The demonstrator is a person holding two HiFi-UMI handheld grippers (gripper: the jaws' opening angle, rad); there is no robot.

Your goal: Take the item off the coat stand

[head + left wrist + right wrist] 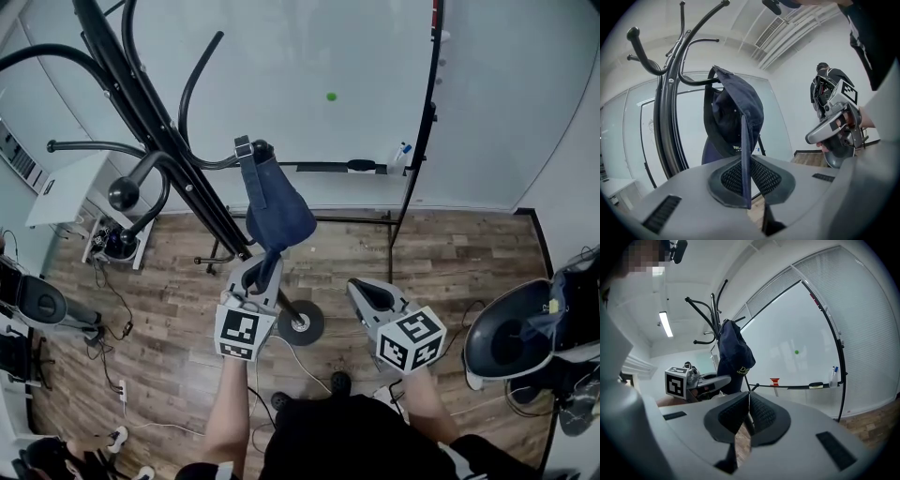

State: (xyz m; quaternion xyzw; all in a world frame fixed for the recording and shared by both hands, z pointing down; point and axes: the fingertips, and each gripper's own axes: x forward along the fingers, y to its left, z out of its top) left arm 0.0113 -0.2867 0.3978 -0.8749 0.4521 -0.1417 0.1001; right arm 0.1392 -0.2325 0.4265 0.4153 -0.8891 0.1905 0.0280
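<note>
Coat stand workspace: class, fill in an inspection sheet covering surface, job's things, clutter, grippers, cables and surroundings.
Surface: wood-plank floor; no table seen.
Job's things: dark blue cap hangs on a hook of the black coat stand.
Clutter: eraser on the whiteboard ledge.
Grippers: left gripper shut on the cap's brim; right gripper shut, empty.
Cables: cables trail over the floor at left.
Surroundings: whiteboard behind the stand.
</note>
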